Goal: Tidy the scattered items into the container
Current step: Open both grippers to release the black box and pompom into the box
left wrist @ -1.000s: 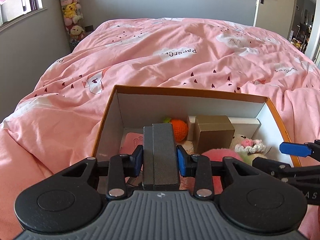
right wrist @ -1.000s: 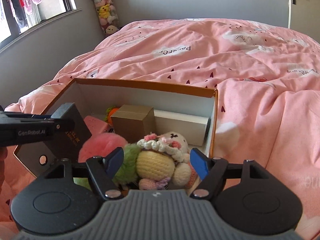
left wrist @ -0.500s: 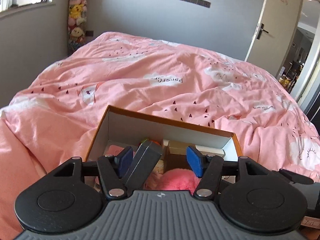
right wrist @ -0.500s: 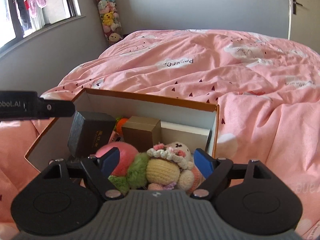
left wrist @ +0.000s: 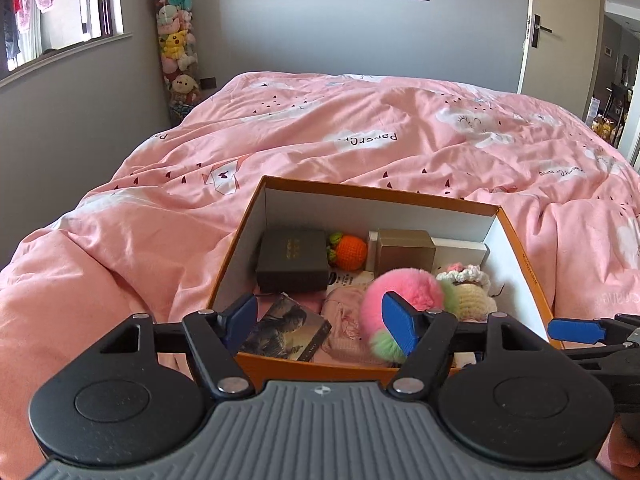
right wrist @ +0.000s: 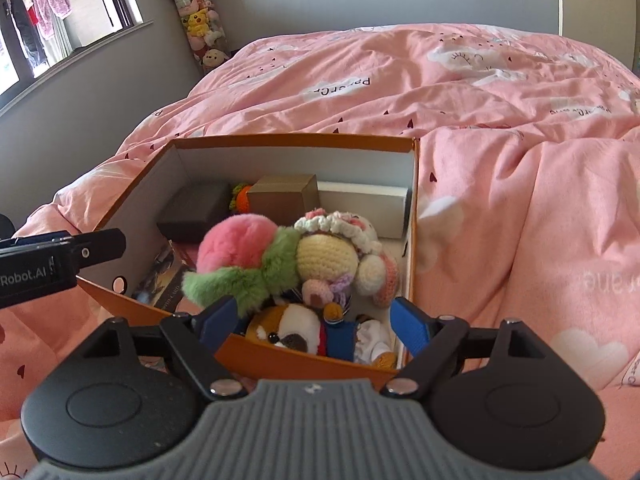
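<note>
An orange cardboard box with white inner walls sits on the pink bed, also in the right wrist view. Inside lie a dark grey box, an orange crochet ball, a gold box, a pink-green pompom, a crochet doll, a dog plush and a card. My left gripper is open and empty above the box's near edge. My right gripper is open and empty above the near right corner.
The pink duvet covers the bed all around the box. A column of plush toys stands in the far left corner. A door is at the far right, a window at the left.
My left gripper opened and let go of the dark grey box, which now lies in the box's back left. Both grippers drew back and up from the box.
</note>
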`<move>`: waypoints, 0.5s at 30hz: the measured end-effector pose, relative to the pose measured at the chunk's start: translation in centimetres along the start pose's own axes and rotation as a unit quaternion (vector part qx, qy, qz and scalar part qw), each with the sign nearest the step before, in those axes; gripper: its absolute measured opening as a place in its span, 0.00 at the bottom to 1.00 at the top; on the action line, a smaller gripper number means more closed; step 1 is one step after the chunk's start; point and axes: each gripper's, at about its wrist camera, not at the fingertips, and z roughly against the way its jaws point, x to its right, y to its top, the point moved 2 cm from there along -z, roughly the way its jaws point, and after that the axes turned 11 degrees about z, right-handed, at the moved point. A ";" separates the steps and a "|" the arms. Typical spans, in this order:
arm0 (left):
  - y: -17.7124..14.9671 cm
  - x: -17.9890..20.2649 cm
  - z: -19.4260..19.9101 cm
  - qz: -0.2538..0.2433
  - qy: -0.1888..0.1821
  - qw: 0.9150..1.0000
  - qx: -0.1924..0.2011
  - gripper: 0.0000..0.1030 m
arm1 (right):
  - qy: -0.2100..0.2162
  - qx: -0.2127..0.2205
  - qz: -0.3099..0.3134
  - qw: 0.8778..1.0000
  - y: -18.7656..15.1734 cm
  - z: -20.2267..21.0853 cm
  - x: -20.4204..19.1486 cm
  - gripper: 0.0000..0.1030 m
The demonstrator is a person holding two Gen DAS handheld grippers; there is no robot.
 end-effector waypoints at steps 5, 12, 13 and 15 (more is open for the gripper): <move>-1.5 -0.8 -1.3 -0.003 0.011 1.000 -0.027 0.80 | -0.007 -0.002 -0.007 1.000 -0.5 -0.3 -0.5 0.84; -2.2 -1.0 -1.3 -0.009 0.022 0.999 -0.023 0.80 | -0.025 -0.001 -0.013 1.000 -0.7 -0.1 -0.8 0.85; -2.2 -1.0 -1.3 -0.009 0.020 0.999 -0.025 0.80 | -0.028 -0.001 -0.011 1.000 -0.7 0.0 -0.9 0.85; -2.1 -0.9 -1.2 -0.009 0.018 0.999 -0.027 0.81 | -0.028 -0.002 -0.005 1.000 -0.7 0.0 -1.1 0.88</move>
